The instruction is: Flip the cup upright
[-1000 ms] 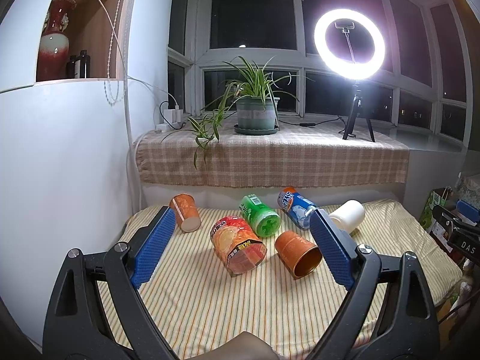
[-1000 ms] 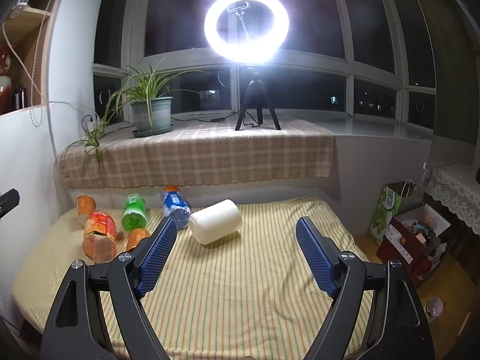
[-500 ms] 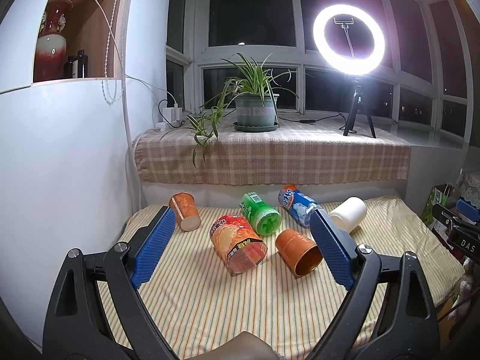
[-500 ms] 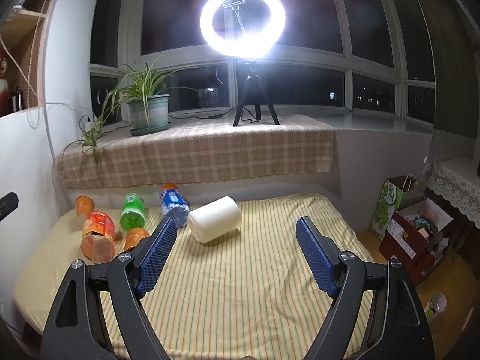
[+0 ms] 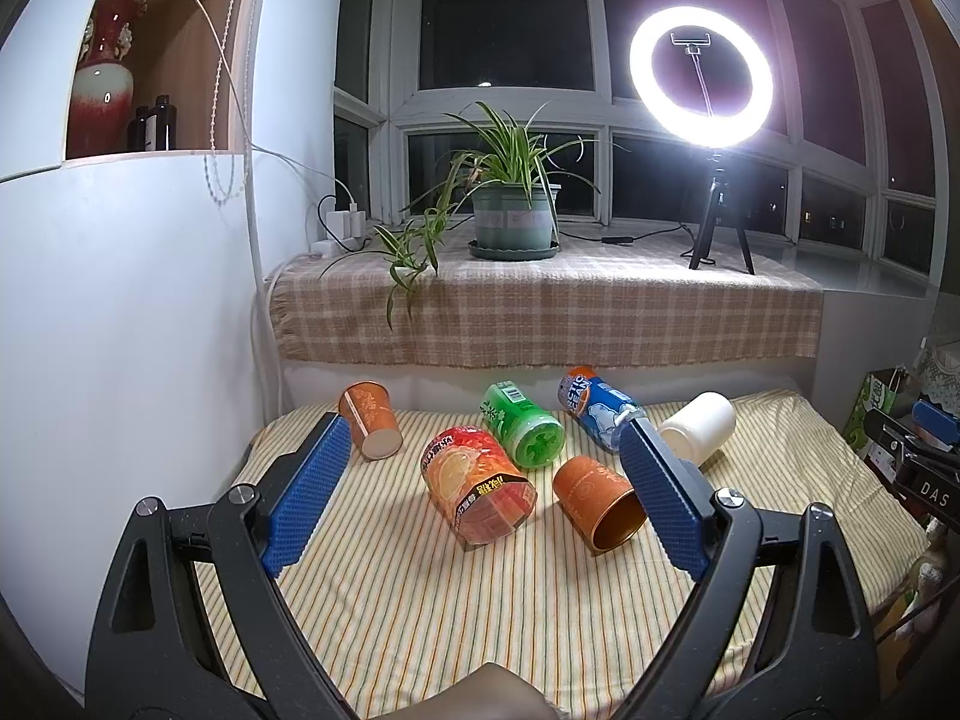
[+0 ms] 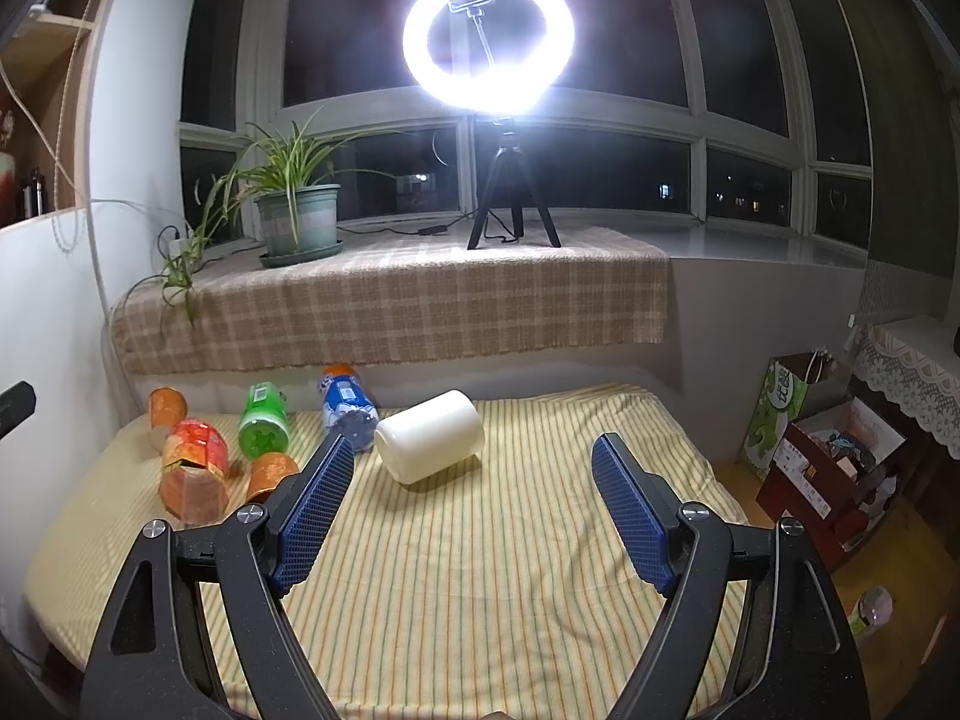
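Both pairs of jaws are standing wide apart and gripping nothing: the left gripper (image 5: 480,480) is hanging above the striped cloth (image 5: 420,600) facing a cluster of toppled containers, and the right gripper (image 6: 465,510) is hanging over a barer stretch of the same cloth. Judging from this, the approach step is in hand and no grasp has begun.

Several cups are lying on their sides. The copper cup (image 5: 597,504) is lying just inside the left gripper's right finger, mouth turned toward the camera, and looks the likeliest target, though which cup is meant is not certain. The next move is calling for the left jaws to straddle its wall, close, and rotate it onto its base.

Crowding it are the orange drink cup (image 5: 477,489) close on its left, the green bottle (image 5: 522,429) behind, and the blue bottle (image 5: 594,405) behind that. The white cup (image 6: 429,444) is lying apart, nearer the right gripper, and a small orange cup (image 5: 369,420) is resting by the wall. A rolling neighbour could get knocked.
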Tool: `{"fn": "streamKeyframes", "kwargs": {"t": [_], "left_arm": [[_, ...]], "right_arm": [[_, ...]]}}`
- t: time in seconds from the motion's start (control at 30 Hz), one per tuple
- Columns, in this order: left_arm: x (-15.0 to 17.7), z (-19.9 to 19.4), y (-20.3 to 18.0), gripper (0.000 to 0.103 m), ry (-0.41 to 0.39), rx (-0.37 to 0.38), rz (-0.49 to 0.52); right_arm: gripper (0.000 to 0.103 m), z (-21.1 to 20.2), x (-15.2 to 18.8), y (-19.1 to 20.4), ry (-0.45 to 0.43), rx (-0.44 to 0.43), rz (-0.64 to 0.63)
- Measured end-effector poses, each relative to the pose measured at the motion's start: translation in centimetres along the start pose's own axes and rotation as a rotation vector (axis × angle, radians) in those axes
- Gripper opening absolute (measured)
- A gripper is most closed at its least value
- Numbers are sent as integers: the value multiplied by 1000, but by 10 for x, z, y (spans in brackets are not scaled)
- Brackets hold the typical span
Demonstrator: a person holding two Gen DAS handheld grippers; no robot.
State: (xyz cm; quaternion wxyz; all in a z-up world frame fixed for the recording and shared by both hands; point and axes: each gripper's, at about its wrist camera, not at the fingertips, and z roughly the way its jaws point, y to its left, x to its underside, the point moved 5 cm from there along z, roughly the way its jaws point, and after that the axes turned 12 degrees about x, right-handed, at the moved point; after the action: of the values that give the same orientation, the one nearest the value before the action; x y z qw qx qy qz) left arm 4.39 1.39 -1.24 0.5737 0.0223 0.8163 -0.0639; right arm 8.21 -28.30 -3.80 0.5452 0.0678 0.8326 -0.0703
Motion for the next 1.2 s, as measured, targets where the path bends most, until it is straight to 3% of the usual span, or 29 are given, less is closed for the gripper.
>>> {"fn": "streamKeyframes", "kwargs": {"t": [0.83, 1.2], "left_arm": [[2, 3, 0, 93, 7, 0, 0], [17, 18, 13, 93, 45, -4, -14]], "right_arm": [[82, 0, 1, 7, 0, 0, -23], [82, 10, 4, 16, 22, -14, -35]]}}
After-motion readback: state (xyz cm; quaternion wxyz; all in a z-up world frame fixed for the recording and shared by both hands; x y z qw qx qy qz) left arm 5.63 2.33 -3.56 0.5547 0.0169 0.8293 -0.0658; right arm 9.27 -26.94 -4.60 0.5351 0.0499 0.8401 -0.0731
